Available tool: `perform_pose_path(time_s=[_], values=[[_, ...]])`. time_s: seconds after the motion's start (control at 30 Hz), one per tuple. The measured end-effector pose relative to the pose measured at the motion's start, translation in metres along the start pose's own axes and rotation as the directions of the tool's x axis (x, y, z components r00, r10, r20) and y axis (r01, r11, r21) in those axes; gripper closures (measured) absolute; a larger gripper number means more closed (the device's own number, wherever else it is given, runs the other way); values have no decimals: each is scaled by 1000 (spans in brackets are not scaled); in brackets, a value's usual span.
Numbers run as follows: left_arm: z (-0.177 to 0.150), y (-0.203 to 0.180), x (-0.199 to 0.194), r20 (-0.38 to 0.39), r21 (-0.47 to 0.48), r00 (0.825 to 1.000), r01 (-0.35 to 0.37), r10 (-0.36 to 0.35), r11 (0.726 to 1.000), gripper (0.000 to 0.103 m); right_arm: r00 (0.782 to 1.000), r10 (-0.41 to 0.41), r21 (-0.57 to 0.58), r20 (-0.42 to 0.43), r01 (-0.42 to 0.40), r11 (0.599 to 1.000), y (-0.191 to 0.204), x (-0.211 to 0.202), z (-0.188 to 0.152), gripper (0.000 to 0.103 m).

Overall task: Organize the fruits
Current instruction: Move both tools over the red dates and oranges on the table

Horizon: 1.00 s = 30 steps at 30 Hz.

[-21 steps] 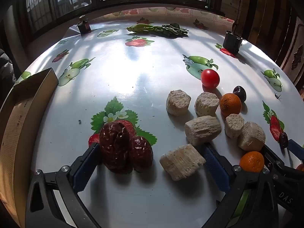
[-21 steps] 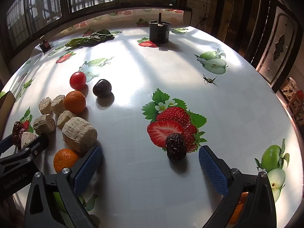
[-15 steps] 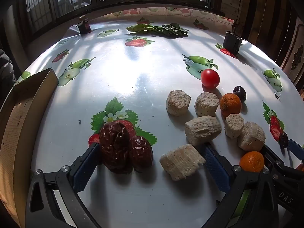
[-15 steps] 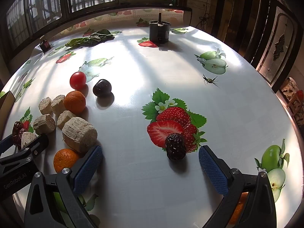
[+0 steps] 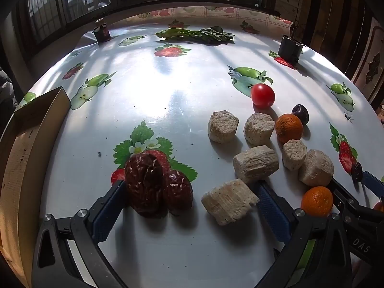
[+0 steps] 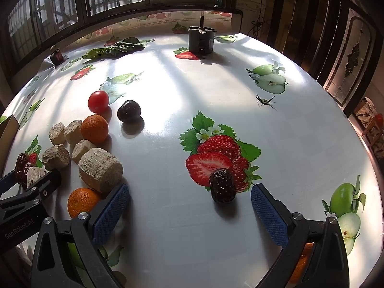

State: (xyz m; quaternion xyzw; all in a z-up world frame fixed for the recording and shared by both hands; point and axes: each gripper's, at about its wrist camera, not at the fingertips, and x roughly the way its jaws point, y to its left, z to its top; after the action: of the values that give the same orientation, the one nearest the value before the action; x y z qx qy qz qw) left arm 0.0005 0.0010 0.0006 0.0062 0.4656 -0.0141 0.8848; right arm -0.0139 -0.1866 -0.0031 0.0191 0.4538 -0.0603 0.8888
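Observation:
In the left wrist view, two red dates (image 5: 156, 187) and a pale cut chunk (image 5: 228, 201) lie on the table between the wide-open fingers of my left gripper (image 5: 189, 206); the left pad (image 5: 108, 213) touches the bigger date. Several pale chunks (image 5: 255, 164), two oranges (image 5: 289, 128), a red tomato (image 5: 262, 95) and a dark plum (image 5: 300, 114) lie to the right. In the right wrist view, my right gripper (image 6: 189, 213) is open around a single dark date (image 6: 222, 189). The chunks (image 6: 100, 170), oranges (image 6: 94, 129), tomato (image 6: 98, 101) and plum (image 6: 129, 114) lie to its left.
A cardboard box (image 5: 21, 158) stands at the table's left edge. Green leaves (image 5: 199, 34) and two dark containers (image 5: 289, 48) sit at the far side. The big container shows in the right wrist view (image 6: 201, 39). An orange (image 6: 298, 264) lies under the right finger.

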Motion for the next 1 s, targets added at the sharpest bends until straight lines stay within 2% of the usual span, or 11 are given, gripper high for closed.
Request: perform_pose_path(time_s=[0.1, 0.23, 0.3, 0.37, 0.47, 0.6, 0.7, 0.8, 1.0], values=[[2, 0, 2, -22, 22, 1000, 13, -13, 1000, 0, 999, 15, -5, -40, -15, 1000, -1, 0, 1, 1], [1, 2, 0, -50, 57, 997, 53, -50, 997, 0, 997, -3, 13, -73, 4, 1000, 1, -3, -3, 1], [-3, 6, -7, -48, 37, 995, 85, -83, 996, 3, 996, -2, 10, -91, 3, 1000, 3, -4, -4, 1], [-7, 12, -22, -19, 10, 992, 128, -128, 992, 8, 995, -4, 16, -98, 6, 1000, 5, -4, -4, 1], [-13, 20, -57, 95, 14, 989, 109, -109, 994, 8, 994, 38, 55, -98, -32, 998, 4, -11, -7, 1], [-21, 33, -104, 249, -2, 966, 73, -71, 997, 8, 997, 65, 85, -31, -62, 994, 8, -38, -9, 1], [-25, 40, -127, 323, -8, 946, 40, -36, 999, 8, 995, 94, 102, 36, -97, 990, 15, -59, -16, 1], [-28, 47, -141, 353, -13, 935, 34, -27, 999, 8, 987, 110, 103, 113, -122, 987, 23, -79, -24, 1], [-34, 54, -151, 364, -21, 931, 35, -25, 999, 8, 962, 96, 70, 255, -117, 991, 41, -118, -32, 1]])
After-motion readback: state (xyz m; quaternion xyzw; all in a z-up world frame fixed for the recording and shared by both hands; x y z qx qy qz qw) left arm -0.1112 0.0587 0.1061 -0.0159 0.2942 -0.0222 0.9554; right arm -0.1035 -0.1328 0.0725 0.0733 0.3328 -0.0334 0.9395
